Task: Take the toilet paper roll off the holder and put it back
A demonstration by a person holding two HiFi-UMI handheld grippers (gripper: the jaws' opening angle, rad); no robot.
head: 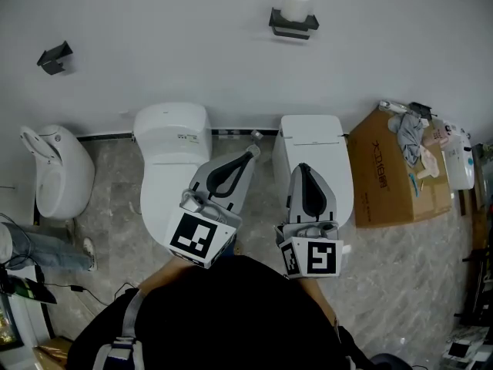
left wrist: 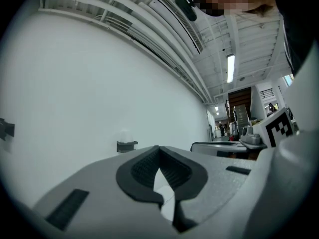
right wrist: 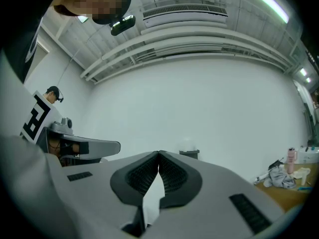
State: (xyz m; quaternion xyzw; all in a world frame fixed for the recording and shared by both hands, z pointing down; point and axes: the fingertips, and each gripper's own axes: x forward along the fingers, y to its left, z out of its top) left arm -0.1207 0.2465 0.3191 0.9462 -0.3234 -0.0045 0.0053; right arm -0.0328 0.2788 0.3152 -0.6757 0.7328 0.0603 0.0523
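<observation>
Before the wall [head: 169,37], the left gripper [head: 251,154] and right gripper [head: 302,169] point roughly level, side by side, jaws pressed together, empty, well apart from the toilet paper roll [head: 294,5].

The toilet paper roll [head: 295,5] sits on the holder [head: 293,25] on the wall. Below the holder two toilets [head: 171,141] stand side by side against the wall. A cardboard box [head: 385,168] lies to the holder's lower right, and a second wall bracket [head: 54,57] hangs well to its left.
</observation>
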